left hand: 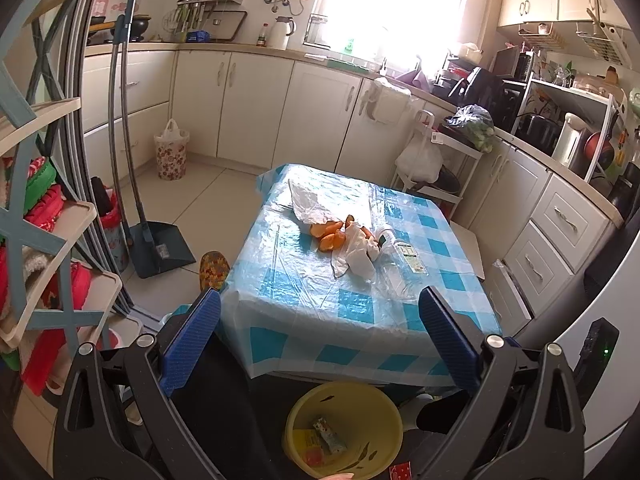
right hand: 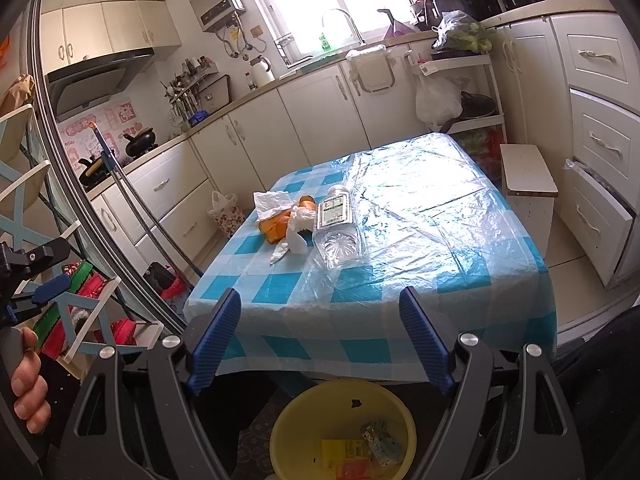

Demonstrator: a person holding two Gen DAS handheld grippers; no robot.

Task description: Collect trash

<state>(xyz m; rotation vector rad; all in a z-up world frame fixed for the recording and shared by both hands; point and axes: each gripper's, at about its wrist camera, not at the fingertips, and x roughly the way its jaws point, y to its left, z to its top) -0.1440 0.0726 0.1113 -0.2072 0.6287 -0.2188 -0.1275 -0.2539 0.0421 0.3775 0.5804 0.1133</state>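
A table with a blue checked plastic cloth (left hand: 304, 288) (right hand: 400, 264) holds trash near its middle: orange peels (left hand: 330, 236) (right hand: 280, 222), crumpled white tissue (left hand: 360, 254) (right hand: 298, 226), a white plastic bag (left hand: 306, 202) (right hand: 270, 202) and a clear plastic bottle lying on its side (left hand: 402, 264) (right hand: 338, 224). A yellow bin (left hand: 344, 428) (right hand: 344, 432) with wrappers inside stands on the floor below the table's near edge. My left gripper (left hand: 320, 336) and right gripper (right hand: 322, 332) are both open and empty, held above the bin, short of the trash.
White kitchen cabinets (left hand: 256, 108) run along the back and right. A broom and dustpan (left hand: 160, 248) stand left of the table by a shelf rack (left hand: 44, 216). A small white stool (right hand: 528, 196) and a trolley (right hand: 464, 80) stand on the table's far side.
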